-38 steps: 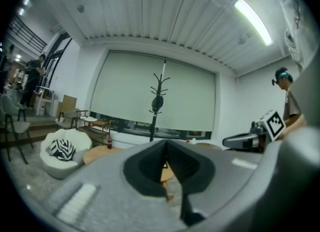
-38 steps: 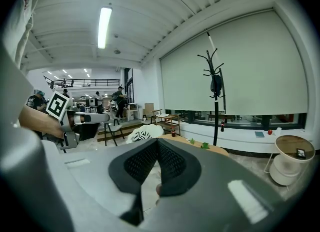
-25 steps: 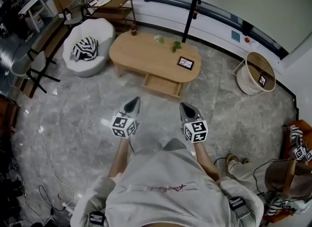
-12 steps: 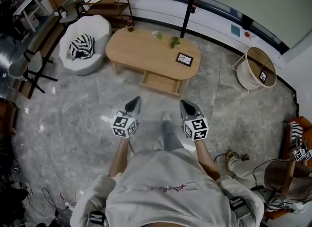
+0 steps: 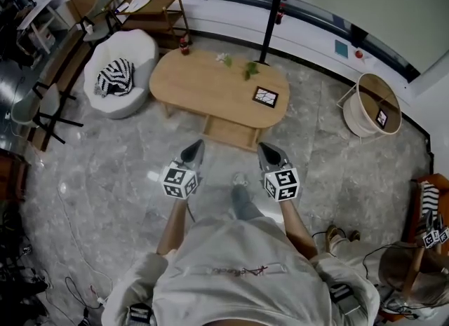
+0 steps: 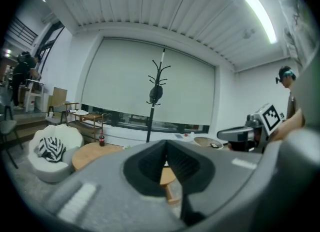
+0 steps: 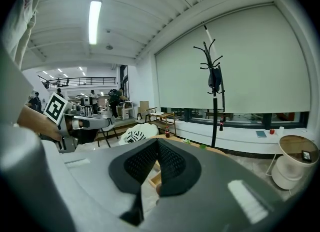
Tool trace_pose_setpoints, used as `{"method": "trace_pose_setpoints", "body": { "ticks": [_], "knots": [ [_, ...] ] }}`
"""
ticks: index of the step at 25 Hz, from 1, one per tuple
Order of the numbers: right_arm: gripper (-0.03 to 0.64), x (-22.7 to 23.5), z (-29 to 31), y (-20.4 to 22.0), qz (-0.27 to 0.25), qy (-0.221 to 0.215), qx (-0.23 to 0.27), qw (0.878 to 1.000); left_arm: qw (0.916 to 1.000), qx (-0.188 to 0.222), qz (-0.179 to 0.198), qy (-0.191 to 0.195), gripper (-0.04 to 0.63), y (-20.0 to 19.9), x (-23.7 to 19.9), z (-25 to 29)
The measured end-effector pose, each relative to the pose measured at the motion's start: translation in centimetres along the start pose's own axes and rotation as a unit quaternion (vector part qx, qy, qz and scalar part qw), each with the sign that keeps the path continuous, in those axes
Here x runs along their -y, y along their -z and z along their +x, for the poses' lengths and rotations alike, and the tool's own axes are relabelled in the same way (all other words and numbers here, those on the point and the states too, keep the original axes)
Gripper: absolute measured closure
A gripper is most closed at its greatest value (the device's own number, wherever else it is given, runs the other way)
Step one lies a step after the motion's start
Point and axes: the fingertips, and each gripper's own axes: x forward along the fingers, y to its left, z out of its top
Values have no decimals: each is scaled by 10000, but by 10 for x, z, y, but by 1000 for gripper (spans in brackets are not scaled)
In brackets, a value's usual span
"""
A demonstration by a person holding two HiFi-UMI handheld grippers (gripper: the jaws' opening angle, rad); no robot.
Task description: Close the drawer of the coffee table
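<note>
We face the table (image 5: 210,83), dead ahead at 12 o'clock on the grey floor (image 5: 105,177). Its drawer (image 5: 231,134) stands open, pulled out from the table's 6 o'clock edge towards us, with its pale wooden bottom in plain view.

We hold the left gripper (image 5: 194,148) at 11 o'clock and the right gripper (image 5: 265,151) at 1 o'clock. They sit side by side with a gap between them, both pointing towards the drawer. Both are short of it and touch nothing.

In the left gripper view the black pads meet at the tip. The jaws are pressed together with nothing between them, and a strip of the drawer shows beyond. In the right gripper view the jaws are likewise pressed together and hold nothing, with the drawer showing past the tip. Our shoe (image 5: 240,179) shows on the floor between the two grippers, at the drawer's 6 o'clock.

At the table's 9 o'clock stands a white armchair (image 5: 133,51) with a striped cushion (image 5: 116,77) on its seat. A bottle (image 5: 184,46) stands at the table's 11 o'clock corner. A dark frame (image 5: 265,97) lies flat near the 3 o'clock end. A black coat stand (image 5: 273,16) rises just beyond the table at 1 o'clock. A round basket (image 5: 375,104) sits at the table's 3 o'clock, well apart from it.
</note>
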Motion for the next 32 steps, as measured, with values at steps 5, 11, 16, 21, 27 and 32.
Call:
{"method": "trace_pose_setpoints", "body": {
  "ticks": [5, 11, 16, 21, 27, 32],
  "knots": [
    [612, 34, 32, -13, 51, 16, 19, 10000, 10000, 6, 76, 3, 595, -19, -18, 45],
    [612, 68, 66, -30, 84, -45, 39, 9999, 9999, 16, 140, -86, 595, -42, -37, 88],
    [612, 97, 90, -45, 102, -89, 104, 9999, 9996, -4, 205, -179, 595, -55, -51, 119],
    [612, 122, 112, -54, 76, -149, 150, 9997, 9993, 95, 280, -229, 595, -70, -59, 149],
    [612, 148, 141, -62, 35, -254, 153, 9996, 9989, 82, 282, -376, 595, -73, -77, 179],
    [612, 161, 166, -68, -11, -384, 126, 9992, 9984, 85, 246, -504, 595, -74, -93, 196]
  ]
}}
